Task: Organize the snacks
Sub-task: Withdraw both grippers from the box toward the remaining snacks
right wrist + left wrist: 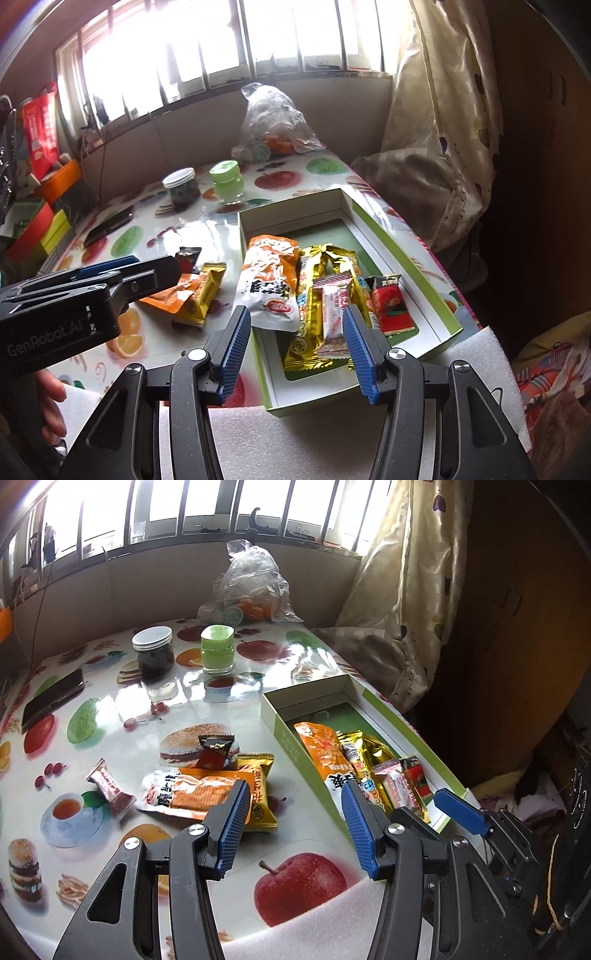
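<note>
A green-and-white open box (280, 716) (424, 273) sits on the table's right side and holds several snack packets: an orange-white pack (269, 273), a gold bar (314, 295), a pink-white candy (334, 314) and a red pack (389, 306). Loose on the table are an orange-white pack (192, 794), a yellow pack (262, 797), a dark red candy (214, 753) and a pink candy (109, 788). My left gripper (295, 805) is open and empty, just right of the loose packs. My right gripper (295, 325) is open and empty above the box's near end.
On the fruit-print tablecloth (147, 716) stand a dark jar (153, 650), a green jar (217, 648), a phone (51, 701) and a clear plastic bag (251, 590) at the back. A curtain (406, 590) hangs at right. White foam (295, 435) lies along the front edge.
</note>
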Motion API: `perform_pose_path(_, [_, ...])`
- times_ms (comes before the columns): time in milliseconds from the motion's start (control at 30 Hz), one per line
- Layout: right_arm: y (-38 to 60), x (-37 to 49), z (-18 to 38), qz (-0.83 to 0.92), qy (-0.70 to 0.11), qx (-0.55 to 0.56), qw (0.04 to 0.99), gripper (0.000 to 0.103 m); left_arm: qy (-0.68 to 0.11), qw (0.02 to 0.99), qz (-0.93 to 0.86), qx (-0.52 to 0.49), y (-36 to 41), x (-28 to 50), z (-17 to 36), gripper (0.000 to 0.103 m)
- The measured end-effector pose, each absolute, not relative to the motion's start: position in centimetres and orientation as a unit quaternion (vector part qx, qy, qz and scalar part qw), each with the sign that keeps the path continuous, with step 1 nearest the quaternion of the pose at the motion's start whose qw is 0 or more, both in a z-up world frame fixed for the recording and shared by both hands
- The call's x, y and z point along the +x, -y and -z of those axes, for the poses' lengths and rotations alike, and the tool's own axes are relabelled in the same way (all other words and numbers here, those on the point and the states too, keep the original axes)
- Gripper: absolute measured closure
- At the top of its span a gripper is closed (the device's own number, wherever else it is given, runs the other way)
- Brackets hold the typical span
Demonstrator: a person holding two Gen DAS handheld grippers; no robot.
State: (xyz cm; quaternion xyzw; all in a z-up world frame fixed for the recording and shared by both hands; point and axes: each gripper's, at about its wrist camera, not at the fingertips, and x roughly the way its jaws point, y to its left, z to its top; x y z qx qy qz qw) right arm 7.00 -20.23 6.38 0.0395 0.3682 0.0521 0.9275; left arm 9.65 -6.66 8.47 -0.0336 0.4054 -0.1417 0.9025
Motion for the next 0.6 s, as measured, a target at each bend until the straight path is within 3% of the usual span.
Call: perform_pose_path(600, [16.4,6.8,-5.9,-0.087,-0.369,0.015,0.925,0.052,-0.386,0.918,0.082,-0.018,1.6,6.4,-8.2,0.050])
